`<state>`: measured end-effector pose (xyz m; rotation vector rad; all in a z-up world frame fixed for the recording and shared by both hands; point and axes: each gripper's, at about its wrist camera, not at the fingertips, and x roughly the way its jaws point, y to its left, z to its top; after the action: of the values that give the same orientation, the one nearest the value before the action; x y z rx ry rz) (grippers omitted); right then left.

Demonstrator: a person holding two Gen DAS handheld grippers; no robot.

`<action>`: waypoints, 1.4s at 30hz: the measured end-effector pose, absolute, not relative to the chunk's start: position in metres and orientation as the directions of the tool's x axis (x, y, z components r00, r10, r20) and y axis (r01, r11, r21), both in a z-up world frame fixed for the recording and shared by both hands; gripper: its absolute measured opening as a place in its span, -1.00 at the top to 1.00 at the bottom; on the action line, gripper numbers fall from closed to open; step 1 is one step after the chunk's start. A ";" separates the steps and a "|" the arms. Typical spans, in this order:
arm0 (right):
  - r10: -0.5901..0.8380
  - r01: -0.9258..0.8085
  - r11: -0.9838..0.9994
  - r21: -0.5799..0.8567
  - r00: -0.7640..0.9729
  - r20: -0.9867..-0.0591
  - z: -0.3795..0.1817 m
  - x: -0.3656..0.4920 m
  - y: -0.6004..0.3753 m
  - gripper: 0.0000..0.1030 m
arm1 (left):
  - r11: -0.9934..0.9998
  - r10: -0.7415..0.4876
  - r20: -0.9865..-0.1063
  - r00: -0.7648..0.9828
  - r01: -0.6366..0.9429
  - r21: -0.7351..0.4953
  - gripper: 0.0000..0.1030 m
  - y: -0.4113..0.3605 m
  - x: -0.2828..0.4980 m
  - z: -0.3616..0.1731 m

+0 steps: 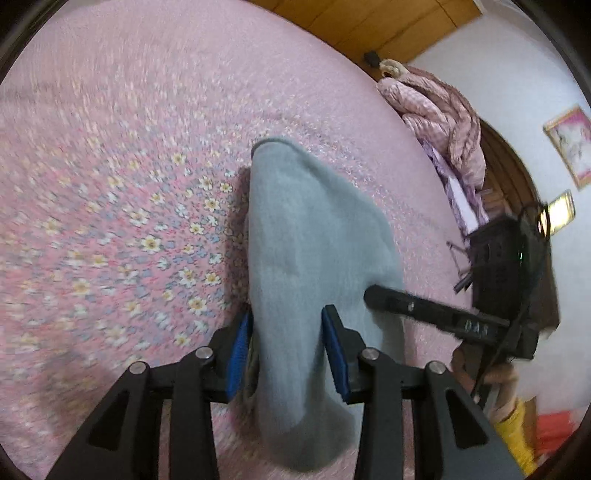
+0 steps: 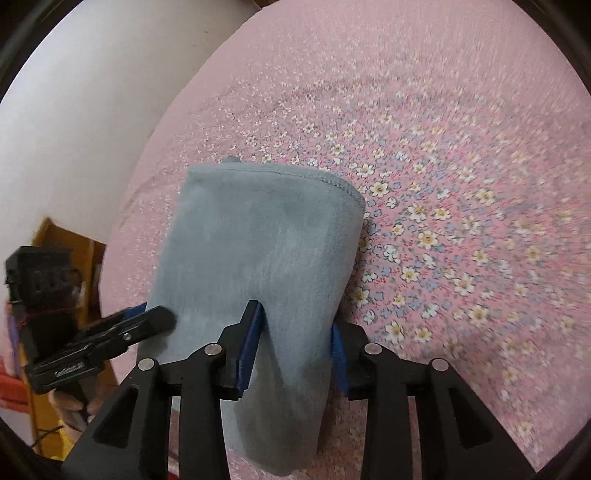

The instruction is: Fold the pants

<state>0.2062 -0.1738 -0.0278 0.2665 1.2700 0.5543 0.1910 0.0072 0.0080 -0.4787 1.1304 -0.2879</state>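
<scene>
Grey-blue fleece pants point(image 1: 295, 236) hang lifted above a pink flowered bedspread point(image 1: 122, 206). My left gripper point(image 1: 288, 350) is shut on one edge of the pants, cloth bunched between its blue pads. My right gripper point(image 2: 295, 350) is shut on another edge of the pants point(image 2: 258, 240); a stitched hem point(image 2: 295, 175) shows at the far end. Each gripper shows in the other's view: the right gripper point(image 1: 373, 295) touching the cloth at right, the left gripper point(image 2: 162, 317) at left.
The bedspread point(image 2: 461, 184) fills most of both views. A pink quilted duvet point(image 1: 443, 122) is heaped at the bed's far edge. A dark stand point(image 1: 513, 266), white wall with pictures point(image 1: 569, 144), and wooden floor point(image 1: 369, 22) lie beyond.
</scene>
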 end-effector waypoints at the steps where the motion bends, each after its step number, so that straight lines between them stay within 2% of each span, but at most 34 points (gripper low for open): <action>1: 0.509 -0.250 0.853 0.458 0.206 -0.836 -0.022 0.200 -0.174 0.32 | 0.875 -0.439 -0.801 0.407 -0.012 -0.485 0.24 0.007 0.186 0.012; 8: 0.424 -0.293 0.892 0.344 0.278 -0.862 0.002 0.148 -0.168 0.32 | 0.903 -0.390 -0.829 0.400 -0.010 -0.430 0.19 0.011 0.149 0.016; 10: 0.430 -0.298 0.888 0.350 0.270 -0.862 0.000 0.139 -0.170 0.32 | 0.921 -0.356 -0.845 0.399 -0.002 -0.389 0.11 0.009 0.140 0.013; 14: 0.344 -0.316 0.916 0.249 0.293 -0.892 -0.014 0.112 -0.161 0.32 | 0.950 -0.286 -0.870 0.402 0.001 -0.312 -0.01 0.009 0.123 0.004; 16: 0.341 -0.302 0.920 0.249 0.305 -0.889 -0.018 0.102 -0.163 0.31 | 0.959 -0.259 -0.875 0.410 -0.003 -0.285 -0.09 0.008 0.118 0.002; 19: 0.343 -0.271 0.927 0.261 0.324 -0.882 -0.012 0.098 -0.164 0.31 | 0.965 -0.233 -0.876 0.422 -0.009 -0.261 -0.09 0.008 0.106 0.004; 21: 0.331 -0.261 0.932 0.251 0.336 -0.882 -0.008 0.086 -0.169 0.22 | 0.974 -0.199 -0.877 0.438 -0.010 -0.226 -0.17 0.005 0.097 0.007; 23: 0.290 -0.246 0.946 0.211 0.352 -0.890 -0.006 0.074 -0.172 -0.05 | 0.982 -0.165 -0.879 0.447 -0.014 -0.191 -0.29 0.001 0.089 0.009; 25: 0.245 -0.232 0.958 0.170 0.354 -0.902 -0.008 0.065 -0.174 -0.16 | 0.985 -0.144 -0.883 0.446 -0.019 -0.170 -0.39 -0.002 0.078 0.008; 29: 0.116 -0.171 0.983 0.061 0.337 -0.934 -0.011 0.044 -0.179 -0.20 | 0.987 -0.130 -0.897 0.422 -0.026 -0.156 -0.62 -0.015 0.069 -0.001; 36: 0.108 -0.153 0.986 0.066 0.281 -0.954 -0.031 0.038 -0.179 -0.34 | 1.000 -0.028 -0.934 0.355 0.000 -0.030 -0.85 -0.044 0.059 -0.026; 38: 0.121 -0.149 0.986 0.078 0.307 -0.944 -0.036 0.038 -0.179 -0.55 | 1.000 -0.010 -0.936 0.353 0.001 -0.011 -0.88 -0.047 0.059 -0.029; 42: 0.124 -0.168 0.983 0.071 0.335 -0.934 -0.041 0.034 -0.170 -0.78 | 1.000 -0.021 -0.934 0.356 -0.015 -0.028 -0.98 -0.050 0.059 -0.034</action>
<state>0.0343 -0.1696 -0.0415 -0.0409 1.2144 0.1907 0.0595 -0.0496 -0.0339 -0.0330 1.2070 -0.0039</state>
